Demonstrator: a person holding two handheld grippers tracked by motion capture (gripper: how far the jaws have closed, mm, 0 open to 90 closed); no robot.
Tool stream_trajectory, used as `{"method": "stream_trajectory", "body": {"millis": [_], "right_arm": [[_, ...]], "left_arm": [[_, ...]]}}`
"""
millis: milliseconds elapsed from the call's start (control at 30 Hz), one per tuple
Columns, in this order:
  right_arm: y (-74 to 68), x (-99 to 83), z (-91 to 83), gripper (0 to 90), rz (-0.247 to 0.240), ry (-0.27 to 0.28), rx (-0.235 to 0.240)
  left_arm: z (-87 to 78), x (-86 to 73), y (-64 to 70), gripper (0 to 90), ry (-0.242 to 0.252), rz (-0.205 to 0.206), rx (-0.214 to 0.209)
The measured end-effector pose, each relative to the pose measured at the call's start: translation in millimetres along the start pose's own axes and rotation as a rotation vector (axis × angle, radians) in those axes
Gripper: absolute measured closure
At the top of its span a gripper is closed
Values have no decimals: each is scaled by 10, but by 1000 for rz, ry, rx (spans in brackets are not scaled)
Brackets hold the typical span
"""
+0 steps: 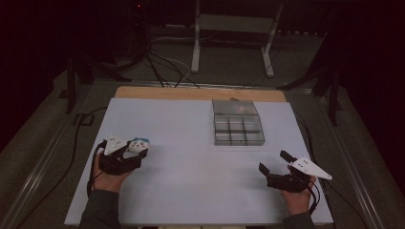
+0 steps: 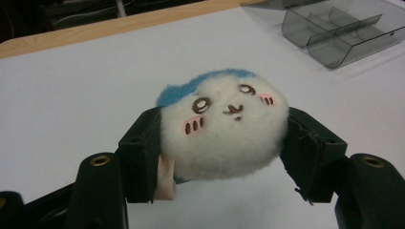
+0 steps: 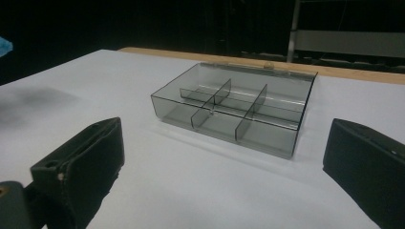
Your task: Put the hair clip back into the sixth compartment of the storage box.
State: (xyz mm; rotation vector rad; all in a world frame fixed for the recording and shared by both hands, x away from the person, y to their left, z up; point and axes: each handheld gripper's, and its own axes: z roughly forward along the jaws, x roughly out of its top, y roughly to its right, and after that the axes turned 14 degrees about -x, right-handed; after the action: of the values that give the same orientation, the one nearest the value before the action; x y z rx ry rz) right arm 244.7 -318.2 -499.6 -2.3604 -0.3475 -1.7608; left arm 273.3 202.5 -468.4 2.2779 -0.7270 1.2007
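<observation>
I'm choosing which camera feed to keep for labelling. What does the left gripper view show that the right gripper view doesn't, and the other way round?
Left gripper view: a white plush toy with a blue top, clamped between its jaws. Right gripper view: open jaws with nothing between them, and the box's compartments, all bare inside. Both share the white table and the smoky clear divided box, whose far part is cropped in the left gripper view.

Left gripper (image 1: 135, 151): clamped on white-and-blue plush toy (image 1: 138, 144).
Right gripper (image 1: 275, 162): jaws apart, nothing between.
Compartment box (image 1: 238, 123): lid open, on white table (image 1: 191, 162).
</observation>
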Motion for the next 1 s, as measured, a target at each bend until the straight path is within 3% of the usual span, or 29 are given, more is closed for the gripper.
{"method": "stream_trajectory", "body": {"millis": [1000], "right_arm": [[-4,14,15,3,31,-19,1]], "left_arm": [[309,265,231,380,32,33,-40]]}}
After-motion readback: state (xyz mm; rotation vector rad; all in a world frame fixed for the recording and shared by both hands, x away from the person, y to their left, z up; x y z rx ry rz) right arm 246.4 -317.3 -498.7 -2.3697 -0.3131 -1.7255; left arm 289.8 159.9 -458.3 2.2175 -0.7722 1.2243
